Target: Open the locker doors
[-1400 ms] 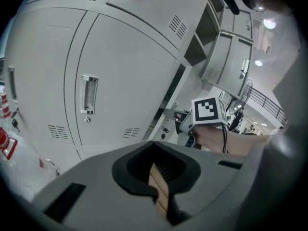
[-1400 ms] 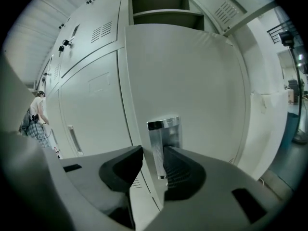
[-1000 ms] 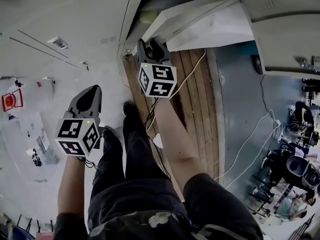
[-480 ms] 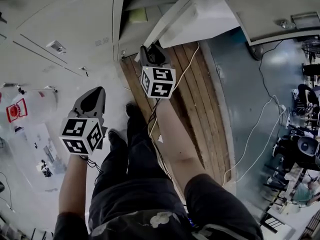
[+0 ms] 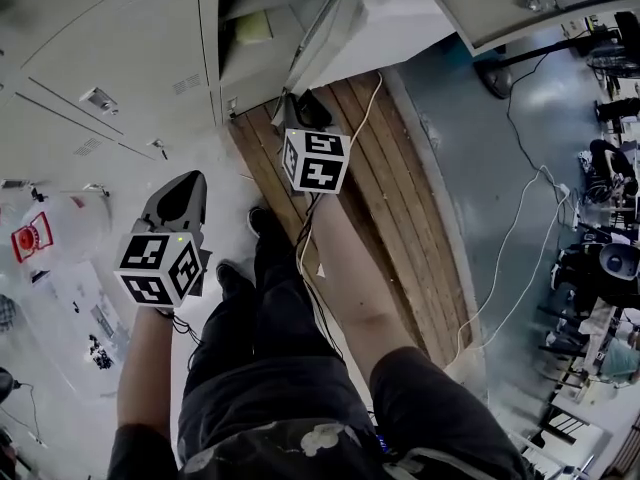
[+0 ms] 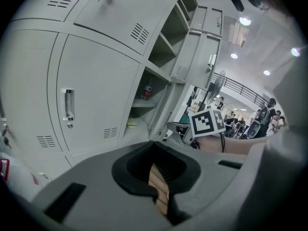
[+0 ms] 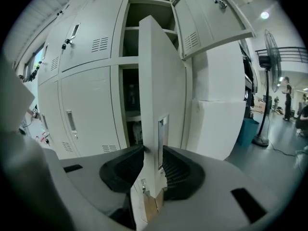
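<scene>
The right gripper (image 7: 151, 168) is closed on the free edge of a half-open locker door (image 7: 159, 81), one ribbed pad on each face of the panel, just below the recessed handle (image 7: 162, 129). The edge stands upright between the jaws, so the door's long axis runs floor to ceiling. The panel itself points straight out of the locker bank toward the person and is seen almost edge-on. The dark open compartment (image 7: 131, 102) lies to the left of the door in the right gripper view and the handle face looks right, so any further opening appears to mean carrying the edge rightward. This hand is plainly the nearer one. The left gripper (image 5: 185, 186) hangs well apart, lower and to the left over the pale floor, its jaws nearly together with nothing between them. It faces a closed locker door with a handle (image 6: 68, 105). Wooden planks (image 5: 350, 168) run along the foot of the lockers beneath the right arm.
</scene>
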